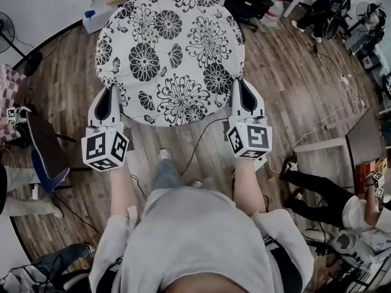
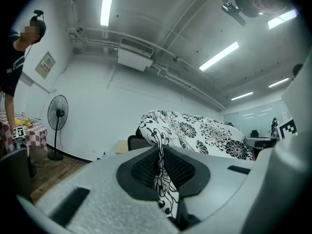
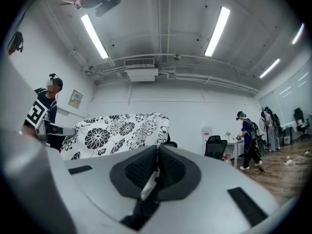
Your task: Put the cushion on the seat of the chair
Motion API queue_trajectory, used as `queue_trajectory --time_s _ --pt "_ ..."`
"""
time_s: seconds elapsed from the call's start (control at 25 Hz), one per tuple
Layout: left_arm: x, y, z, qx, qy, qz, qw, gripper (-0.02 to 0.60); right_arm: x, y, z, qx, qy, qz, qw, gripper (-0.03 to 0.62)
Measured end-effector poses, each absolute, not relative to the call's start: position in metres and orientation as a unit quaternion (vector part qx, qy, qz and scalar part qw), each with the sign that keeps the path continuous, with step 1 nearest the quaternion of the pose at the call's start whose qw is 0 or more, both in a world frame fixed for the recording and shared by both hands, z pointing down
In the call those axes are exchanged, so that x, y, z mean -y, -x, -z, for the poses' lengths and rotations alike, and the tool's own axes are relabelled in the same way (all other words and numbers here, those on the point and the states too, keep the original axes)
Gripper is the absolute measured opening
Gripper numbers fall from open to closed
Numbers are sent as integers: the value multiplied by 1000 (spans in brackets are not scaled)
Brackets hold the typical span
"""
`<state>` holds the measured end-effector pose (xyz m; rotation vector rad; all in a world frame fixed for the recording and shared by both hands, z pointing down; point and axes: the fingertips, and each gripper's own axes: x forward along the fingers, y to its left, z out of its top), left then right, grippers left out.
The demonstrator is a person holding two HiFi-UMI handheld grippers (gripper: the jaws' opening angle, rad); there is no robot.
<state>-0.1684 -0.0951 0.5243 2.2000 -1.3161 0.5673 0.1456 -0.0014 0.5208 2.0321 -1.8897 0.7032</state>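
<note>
Plainly, the round cushion (image 1: 170, 54), white with a black flower print, is spread out ahead of the person over the wood floor (image 1: 293, 84), held between the two grippers; the left gripper (image 1: 110, 95) is clamped on its near left edge, with a fold of the printed cloth pinched between the mesh pads (image 2: 144, 168); the right gripper (image 1: 243, 95) grips the near right edge likewise, a pale strip of cloth caught between its jaws; the only print close by is the black-and-white square markers on the left cube (image 1: 105, 149) and the right cube (image 1: 249, 139), patterns rather than words; a framed notice (image 2: 45, 65) on the wall carries print too small to read; a dark chair back (image 2: 134, 143) shows just under the cushion's far edge in the left gripper view, and whether the two touch cannot be told
</note>
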Motion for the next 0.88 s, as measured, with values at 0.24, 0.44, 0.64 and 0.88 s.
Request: queue_trajectory --time_s 0.24,0.44,0.64,0.88 --pt "90 164 -517 496 -793 -231 266 26 8 -152 -523 663 -684 -270 144 18" --pt "91 161 -516 493 -799 -225 261 26 8 -153 -519 661 -689 -262 139 18" --pt "88 160 -509 495 -797 -234 255 26 7 -153 -519 663 -686 -269 134 18" --pt "88 161 -513 494 -798 -228 258 26 6 -154 -521 660 -690 -268 132 18"
